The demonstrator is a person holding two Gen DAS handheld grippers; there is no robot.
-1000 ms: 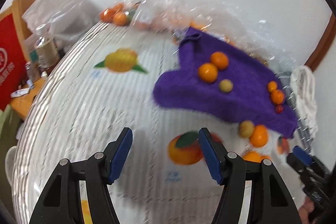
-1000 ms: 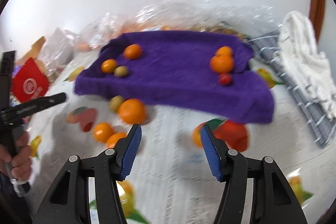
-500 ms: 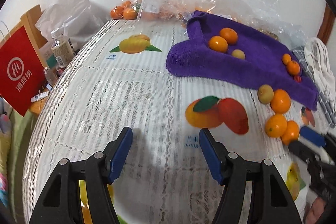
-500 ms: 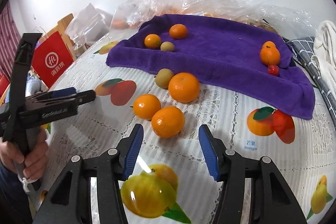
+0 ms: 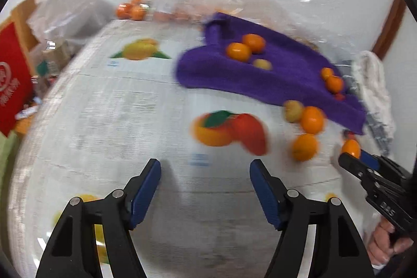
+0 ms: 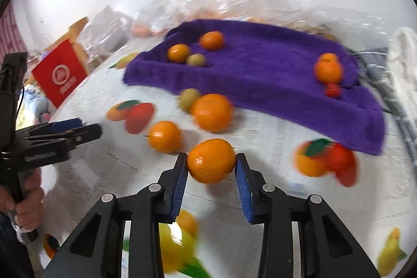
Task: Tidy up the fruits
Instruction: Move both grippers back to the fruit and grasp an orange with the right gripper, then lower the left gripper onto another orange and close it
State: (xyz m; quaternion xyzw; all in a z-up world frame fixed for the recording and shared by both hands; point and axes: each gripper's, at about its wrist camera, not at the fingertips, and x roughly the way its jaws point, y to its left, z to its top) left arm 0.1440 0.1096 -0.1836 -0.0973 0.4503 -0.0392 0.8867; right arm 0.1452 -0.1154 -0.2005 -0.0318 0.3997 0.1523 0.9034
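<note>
My right gripper is shut on an orange tangerine, its blue pads pressing both sides just above the tablecloth; it also shows in the left wrist view. Two more tangerines and a greenish fruit lie on the cloth in front of a purple towel. The towel carries two tangerines and a green fruit at its left, and tangerines with a small red fruit at its right. My left gripper is open and empty over the tablecloth.
The table wears a white cloth with printed fruit pictures. Clear plastic bags with more tangerines lie at the back. A red paper bag stands at the left edge. A white towel lies at the right.
My right gripper moved forward and closed on the nearest tangerine on the cloth. My left gripper shifted slightly and stays open.
</note>
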